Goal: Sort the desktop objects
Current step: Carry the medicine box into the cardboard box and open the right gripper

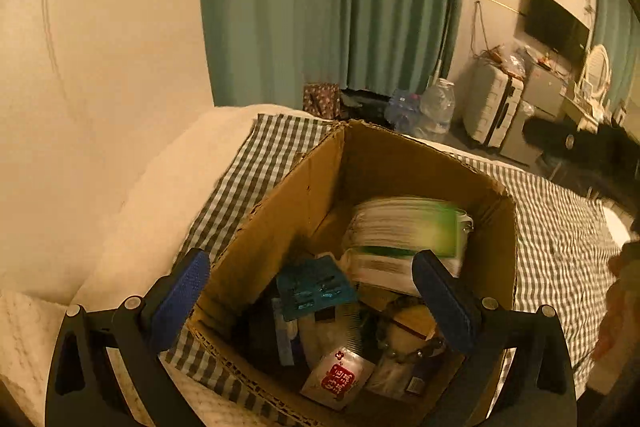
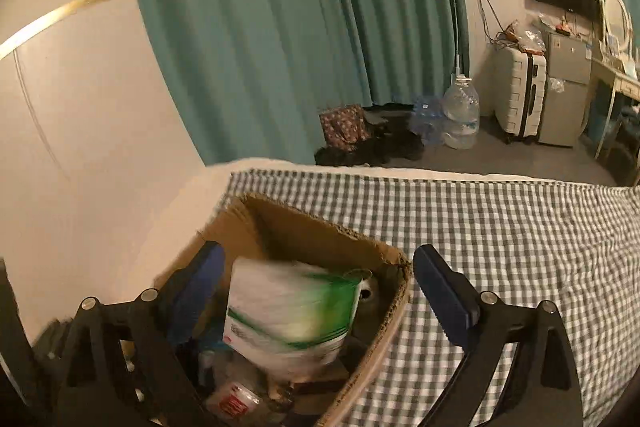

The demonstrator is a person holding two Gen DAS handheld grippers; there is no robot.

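Observation:
A cardboard box (image 1: 280,211) stands on a checked cloth (image 1: 264,159). Inside lie a blurred white-and-green pack (image 1: 404,227), a teal blister card (image 1: 316,287), a white packet with a red label (image 1: 340,379) and other small items. My left gripper (image 1: 316,295) is open and empty above the box's near side. In the right wrist view the box (image 2: 304,231) sits at lower left with the white-and-green pack (image 2: 292,311) blurred between the fingers. My right gripper (image 2: 320,295) is open above the box, touching nothing.
The checked cloth (image 2: 500,239) covers a bed to the right of the box. A wall (image 1: 100,67) is at left, green curtains (image 2: 280,27) behind. Water bottles (image 2: 460,115), a suitcase (image 2: 520,95) and a small fridge (image 2: 568,87) stand on the floor beyond.

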